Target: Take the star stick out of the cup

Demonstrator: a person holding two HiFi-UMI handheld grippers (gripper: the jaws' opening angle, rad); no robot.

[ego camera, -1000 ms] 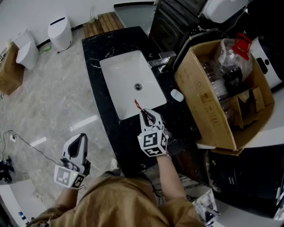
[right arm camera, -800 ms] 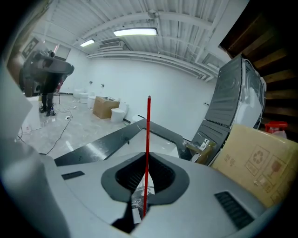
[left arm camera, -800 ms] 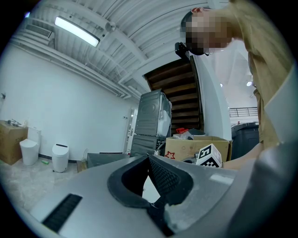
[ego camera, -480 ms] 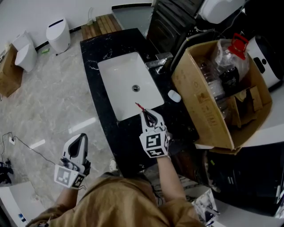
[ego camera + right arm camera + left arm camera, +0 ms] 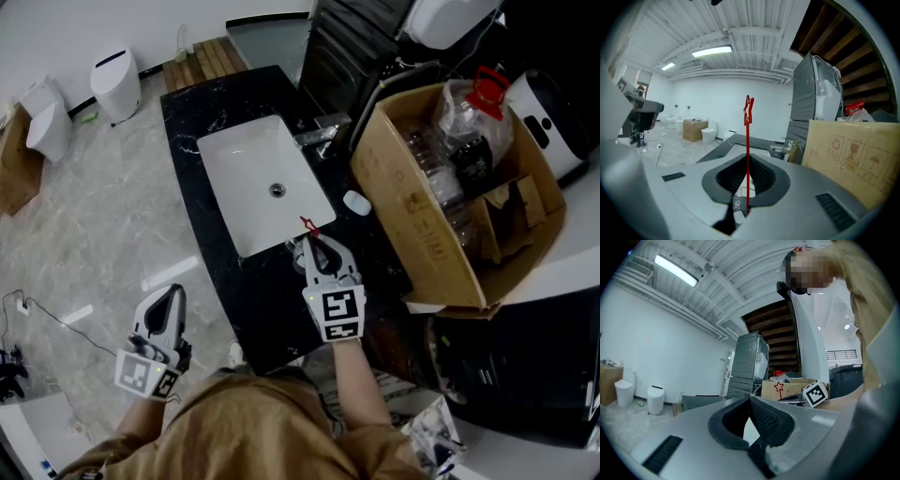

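**A:** So, is it out of the cup yet?

**B:** Nearly, I'd say. The right gripper (image 5: 746,160) is closed down to a sliver on the star stick (image 5: 747,140). Its jaws have just been tightening, and the thin red shaft runs straight up between them with the star standing well above.

**A:** Where's that from above?

**B:** It's over the dark worktop (image 5: 246,302), just beside the near corner of the white sink (image 5: 246,178). You can see the right gripper (image 5: 317,247) there, with the star stick (image 5: 307,228) poking out past its tips towards the basin.

**A:** And the cup?

**B:** I can't make it out properly, because the gripper sits over that spot. So I can't tell whether the bottom end of the stick is clear of the rim.

**A:** What's done, then?

**B:** The grasp is done, and it looks firm. To my eye the lift is under way. What's left is to bring the stick fully clear and carry it off.

**A:** And the other one?

**B:** The left gripper (image 5: 171,293) hangs off to the side over the floor, well apart from all this. Its jaws (image 5: 750,401) are together with nothing in them.
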